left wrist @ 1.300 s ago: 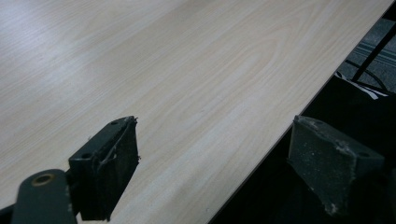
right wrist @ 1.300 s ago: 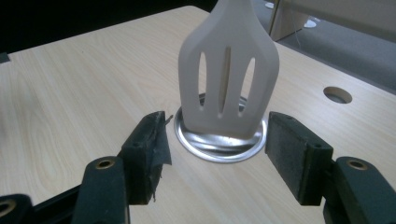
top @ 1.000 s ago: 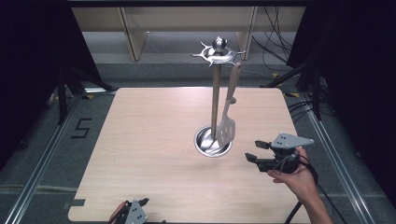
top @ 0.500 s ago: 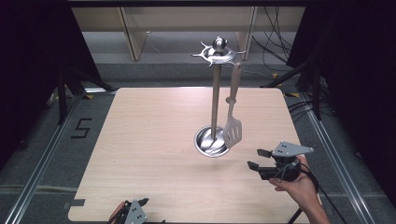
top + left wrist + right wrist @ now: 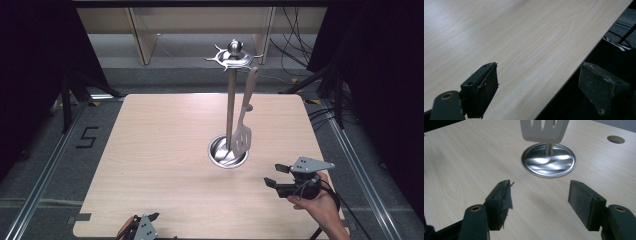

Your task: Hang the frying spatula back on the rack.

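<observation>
Your right gripper (image 5: 274, 175) sits over the table (image 5: 165, 150) at about 4 o'clock from the table's centre, held level with its jaws pointing toward the rack base (image 5: 228, 152). Its jaws are spread wide and have just been opening further; nothing lies between them. In the right gripper view, the right gripper (image 5: 540, 202) faces the round metal base (image 5: 548, 163) at 12 o'clock, with bare tabletop between the two pads.

The slotted spatula (image 5: 242, 137) hangs from the utensil rack (image 5: 231, 100), its handle hooked on the star-shaped top (image 5: 234, 56) and its blade just above the base, at about 3 o'clock from the pole. In the right gripper view the spatula blade (image 5: 545, 130) hangs in front of the pole, clear of your jaws.

Your left gripper (image 5: 141, 229) rests at the near table edge at 6 o'clock. In the left gripper view, the left gripper (image 5: 539, 92) has its jaws spread apart and empty, straddling the table edge (image 5: 574, 72).
</observation>
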`<state>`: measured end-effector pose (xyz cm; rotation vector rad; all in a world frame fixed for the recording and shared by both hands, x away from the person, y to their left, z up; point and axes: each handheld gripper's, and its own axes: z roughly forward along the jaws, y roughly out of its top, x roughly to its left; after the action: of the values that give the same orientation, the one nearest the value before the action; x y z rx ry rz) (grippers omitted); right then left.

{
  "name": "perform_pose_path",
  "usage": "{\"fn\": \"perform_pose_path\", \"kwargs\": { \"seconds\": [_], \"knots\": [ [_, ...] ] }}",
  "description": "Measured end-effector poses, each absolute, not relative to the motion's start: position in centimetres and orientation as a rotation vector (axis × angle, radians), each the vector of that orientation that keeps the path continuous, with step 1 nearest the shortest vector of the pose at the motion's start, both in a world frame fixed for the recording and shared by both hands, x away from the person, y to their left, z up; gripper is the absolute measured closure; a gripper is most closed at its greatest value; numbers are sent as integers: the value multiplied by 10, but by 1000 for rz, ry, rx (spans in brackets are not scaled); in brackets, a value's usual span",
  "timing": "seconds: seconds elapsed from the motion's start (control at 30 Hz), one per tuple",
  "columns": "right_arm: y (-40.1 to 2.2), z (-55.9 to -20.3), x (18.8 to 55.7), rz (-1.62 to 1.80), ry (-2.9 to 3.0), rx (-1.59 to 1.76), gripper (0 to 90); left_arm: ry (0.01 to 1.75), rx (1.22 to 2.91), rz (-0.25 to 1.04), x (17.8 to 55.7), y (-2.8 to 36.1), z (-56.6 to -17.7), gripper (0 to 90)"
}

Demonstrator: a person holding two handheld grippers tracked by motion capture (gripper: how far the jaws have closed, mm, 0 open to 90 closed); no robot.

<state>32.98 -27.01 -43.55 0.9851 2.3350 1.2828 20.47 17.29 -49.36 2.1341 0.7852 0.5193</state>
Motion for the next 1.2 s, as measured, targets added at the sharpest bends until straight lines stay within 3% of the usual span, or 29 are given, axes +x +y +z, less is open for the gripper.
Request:
{"fn": "perform_pose_path", "kwargs": {
  "seconds": [1.2],
  "knots": [
    [-276,-459,306,1344,2310,995,327,771,2148,545,204,173,-493,153]
  ]
}}
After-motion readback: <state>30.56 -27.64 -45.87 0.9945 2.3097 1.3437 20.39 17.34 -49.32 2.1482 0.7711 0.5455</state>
